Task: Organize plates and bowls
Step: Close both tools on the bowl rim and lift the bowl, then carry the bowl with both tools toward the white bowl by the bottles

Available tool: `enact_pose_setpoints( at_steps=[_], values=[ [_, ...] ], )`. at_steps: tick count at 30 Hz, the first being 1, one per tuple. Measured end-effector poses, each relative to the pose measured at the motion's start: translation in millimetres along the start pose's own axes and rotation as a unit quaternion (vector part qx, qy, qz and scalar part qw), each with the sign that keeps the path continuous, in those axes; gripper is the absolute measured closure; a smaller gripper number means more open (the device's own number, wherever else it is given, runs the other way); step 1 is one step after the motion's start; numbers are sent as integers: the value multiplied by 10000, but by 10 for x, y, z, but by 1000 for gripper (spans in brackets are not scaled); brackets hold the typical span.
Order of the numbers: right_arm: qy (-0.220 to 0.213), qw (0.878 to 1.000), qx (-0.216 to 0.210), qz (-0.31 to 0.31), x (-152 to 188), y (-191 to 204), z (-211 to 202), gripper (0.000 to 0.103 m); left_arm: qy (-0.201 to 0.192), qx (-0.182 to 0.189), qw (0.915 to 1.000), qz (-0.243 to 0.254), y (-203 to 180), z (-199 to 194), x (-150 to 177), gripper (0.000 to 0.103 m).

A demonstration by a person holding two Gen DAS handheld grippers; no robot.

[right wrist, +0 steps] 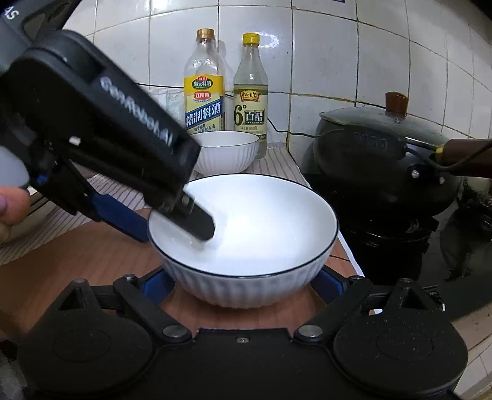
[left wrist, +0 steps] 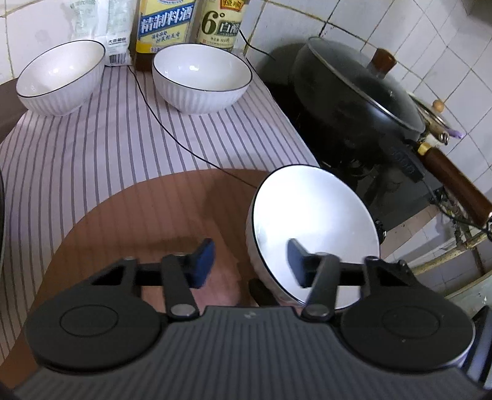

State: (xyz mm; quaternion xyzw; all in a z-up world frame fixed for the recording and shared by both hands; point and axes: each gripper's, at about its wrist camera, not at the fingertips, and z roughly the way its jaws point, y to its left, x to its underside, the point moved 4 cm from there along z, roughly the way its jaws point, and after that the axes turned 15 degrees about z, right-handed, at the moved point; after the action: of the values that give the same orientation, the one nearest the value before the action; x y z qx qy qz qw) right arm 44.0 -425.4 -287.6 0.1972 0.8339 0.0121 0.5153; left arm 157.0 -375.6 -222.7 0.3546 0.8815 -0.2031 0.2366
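A white ribbed bowl with a dark rim [left wrist: 310, 227] [right wrist: 246, 243] stands on a brown board [left wrist: 160, 209]. My left gripper [left wrist: 250, 263] is open and straddles its left rim, one pad inside the bowl and one outside; it shows in the right wrist view [right wrist: 172, 221]. My right gripper [right wrist: 243, 284] is open, its blue fingers on either side of the bowl's base. Two more matching bowls stand at the back of the striped cloth, one on the left [left wrist: 60, 77] and one in the middle [left wrist: 201, 77] [right wrist: 226, 150].
Two bottles [left wrist: 163, 27] [left wrist: 221, 21] and a white packet [left wrist: 95, 27] stand against the tiled wall. A black lidded wok [left wrist: 356, 92] [right wrist: 384, 163] with a wooden handle sits on the stove to the right. A thin black cable [left wrist: 172, 135] crosses the cloth.
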Motion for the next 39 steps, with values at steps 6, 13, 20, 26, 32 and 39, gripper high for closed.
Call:
enact_pose_setpoints(
  at_steps=[6,13,20,26,32,39],
  values=[
    [-8,9999,35,115,19,31,9,6,-11,251,9997,56,-23,-10,11,82],
    [27,9999,-46,164,-25,124,-17,6,-37,80,9998,202,-10,-158,36,82],
    [-11,9996,-282,49,-117,413,-125,6,-130,-194,9991,344,98,-487,74,82],
    [-22,9975,-664,-226,-186,746,-149,6,-184,-474,9976,470,310,-798,120,82],
    [137,9941,-1049,-256,-202,1032,-57,6,-209,-677,9971,275,604,-994,184,82],
    [392,9887,-1354,-506,-145,1252,213,6,24,-760,9970,-106,953,-953,221,82]
  ],
)
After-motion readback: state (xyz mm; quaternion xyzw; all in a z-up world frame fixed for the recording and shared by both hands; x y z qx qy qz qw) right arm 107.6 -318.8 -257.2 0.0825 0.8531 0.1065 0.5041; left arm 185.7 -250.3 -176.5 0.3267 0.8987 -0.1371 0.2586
